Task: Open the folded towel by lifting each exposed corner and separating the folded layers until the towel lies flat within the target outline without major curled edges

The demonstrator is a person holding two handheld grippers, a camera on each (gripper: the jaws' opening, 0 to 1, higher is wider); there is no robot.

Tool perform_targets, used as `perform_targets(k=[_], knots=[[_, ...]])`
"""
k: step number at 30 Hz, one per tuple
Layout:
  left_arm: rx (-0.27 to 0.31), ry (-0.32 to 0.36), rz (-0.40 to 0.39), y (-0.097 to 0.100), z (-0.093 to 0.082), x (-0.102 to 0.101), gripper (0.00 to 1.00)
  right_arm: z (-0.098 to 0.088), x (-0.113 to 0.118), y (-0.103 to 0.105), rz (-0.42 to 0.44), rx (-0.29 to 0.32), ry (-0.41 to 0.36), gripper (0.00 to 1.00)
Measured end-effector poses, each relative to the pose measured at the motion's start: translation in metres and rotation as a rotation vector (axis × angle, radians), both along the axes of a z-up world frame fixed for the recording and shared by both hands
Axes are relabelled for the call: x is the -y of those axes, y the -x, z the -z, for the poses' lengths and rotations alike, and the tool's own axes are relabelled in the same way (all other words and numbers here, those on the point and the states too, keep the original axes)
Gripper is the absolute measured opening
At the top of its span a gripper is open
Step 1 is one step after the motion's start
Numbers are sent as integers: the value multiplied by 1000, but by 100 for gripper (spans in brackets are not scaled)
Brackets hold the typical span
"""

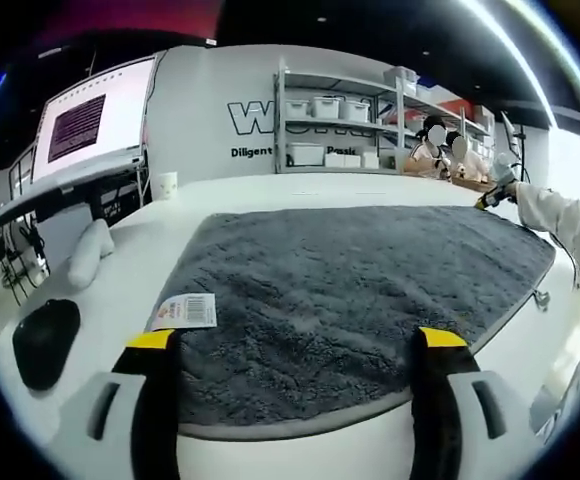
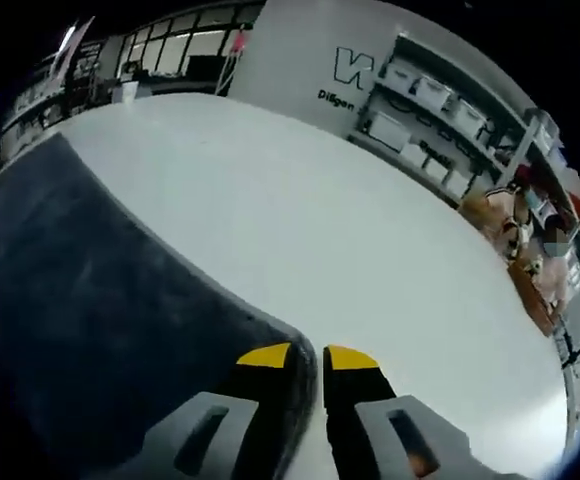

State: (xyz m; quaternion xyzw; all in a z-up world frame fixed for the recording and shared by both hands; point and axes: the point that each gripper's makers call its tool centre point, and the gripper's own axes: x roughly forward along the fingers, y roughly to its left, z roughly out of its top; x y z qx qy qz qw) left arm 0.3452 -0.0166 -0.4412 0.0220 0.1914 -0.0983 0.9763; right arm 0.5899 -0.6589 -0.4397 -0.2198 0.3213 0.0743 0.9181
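- Starting at the left: your left gripper [image 1: 305,340] is spread wide, its jaws straddling the near edge of the towel [image 1: 360,290] and pinching nothing. If you drag forward from here, a jaw can snag the pile and ruck that edge into a curl.
- The towel lies spread over the white table [image 1: 270,190], grey and mostly flat; no outline is visible, so you cannot confirm placement.
- A white tag [image 1: 184,312] with a barcode sits at the near left edge; its print is too small to read. Catching it could flip that corner.
- Wall lettering reads "W…" with "Diligent" below it, partly hidden by shelves.
- Your right gripper [image 2: 307,356] is pressed nearly together at the towel's corner [image 2: 270,340]; you cannot tell whether cloth is pinched. If it is, pulling away risks folding the corner back.
- The wall there shows "Diligen".
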Motion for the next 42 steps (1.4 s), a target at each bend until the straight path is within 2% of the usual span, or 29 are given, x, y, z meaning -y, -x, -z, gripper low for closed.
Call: perform_targets(k=[6, 9, 13, 18, 20, 24, 29, 37, 39, 41, 42], knots=[[-2, -1, 4, -1, 0, 0, 95, -7, 8, 2, 52, 9, -3, 28], [-3, 0, 7, -1, 0, 1, 95, -17, 13, 7, 86, 22, -14, 37], [-6, -1, 8, -1, 0, 1, 95, -31, 18, 16, 119, 45, -41, 45], [-4, 2, 12, -2, 0, 1, 95, -51, 15, 38, 127, 78, -93, 63], [-1, 8, 13, -2, -1, 2, 96, -55, 14, 53, 145, 70, -136, 69], [13, 51, 30, -3, -9, 7, 97, -59, 15, 79, 167, 69, -162, 86], [53, 77, 35, -4, -27, 7, 97, -64, 6, 114, 146, 76, -241, 90], [86, 102, 25, 0, -43, 2, 99, -69, -19, 159, 84, 77, -295, 99], [90, 111, 23, 2, -45, 0, 98, -69, -24, 170, 72, 74, -291, 99], [90, 118, 21, 3, -46, -1, 98, -61, -25, 186, 56, 13, -243, 99], [91, 119, 21, 4, -46, -1, 98, -60, -29, 191, 47, 8, -244, 99]])
